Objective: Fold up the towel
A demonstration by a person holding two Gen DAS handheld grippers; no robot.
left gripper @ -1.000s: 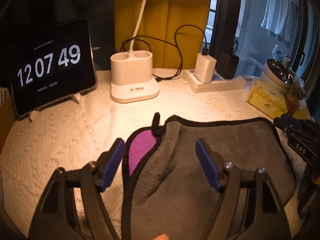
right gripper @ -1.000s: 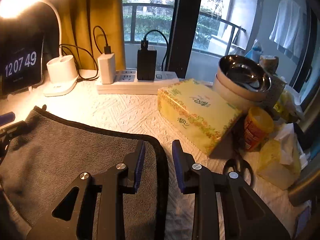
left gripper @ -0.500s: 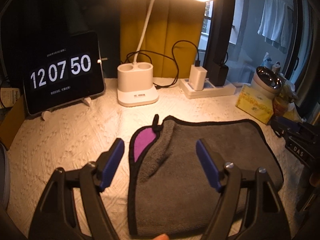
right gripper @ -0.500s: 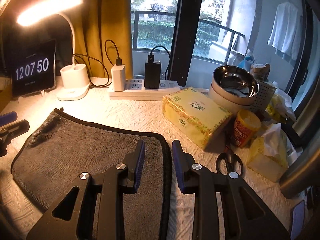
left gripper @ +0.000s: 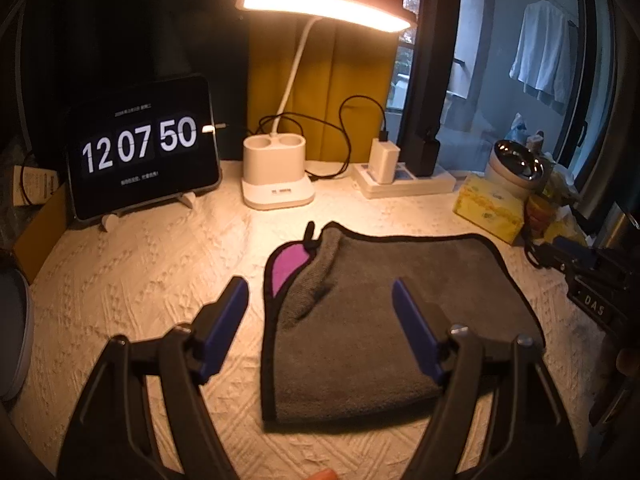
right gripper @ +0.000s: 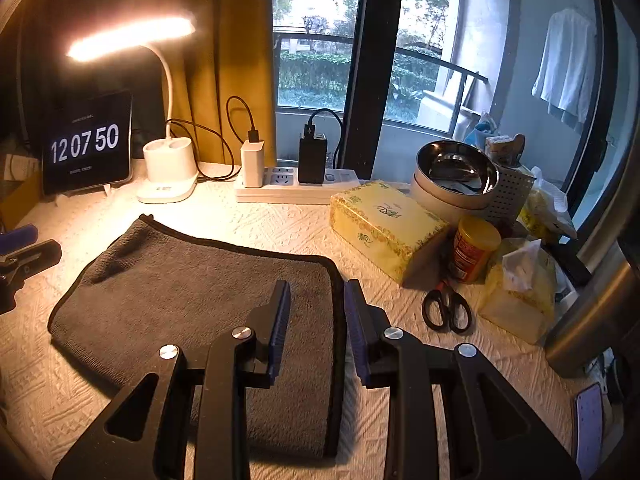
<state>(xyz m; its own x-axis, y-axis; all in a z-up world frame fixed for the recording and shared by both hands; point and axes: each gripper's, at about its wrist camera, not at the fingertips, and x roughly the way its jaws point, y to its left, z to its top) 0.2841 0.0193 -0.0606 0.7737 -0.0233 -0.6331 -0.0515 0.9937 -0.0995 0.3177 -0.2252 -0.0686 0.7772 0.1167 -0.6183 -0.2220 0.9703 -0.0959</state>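
Our left gripper (left gripper: 320, 308) hangs above the towel (left gripper: 384, 312) with its jaws spread wide and nothing between them; one blue pad (left gripper: 224, 328) sits over bare cloth-covered table (left gripper: 140, 280), the other over the grey pile. Our right gripper (right gripper: 314, 320) hovers with its jaws narrowly parted, straddling the towel's black-trimmed right edge without pinching it, as far as we can tell.

The towel lies folded and flat in the middle of the table. In the left view we see a purple underside (left gripper: 286, 266) peeking out at the far left corner, next to a small black loop (left gripper: 310, 232). In the right view the towel (right gripper: 192, 292) looks like a neat grey rectangle.

Behind it stand a clock tablet (left gripper: 144, 148) reading 12 07 50, a lit lamp (left gripper: 276, 176) and a power strip (right gripper: 296, 188). To the right we see a yellow tissue box (right gripper: 384, 228), stacked bowls (right gripper: 456, 180), a can (right gripper: 474, 248) and scissors (right gripper: 446, 308), all well apart from the towel.
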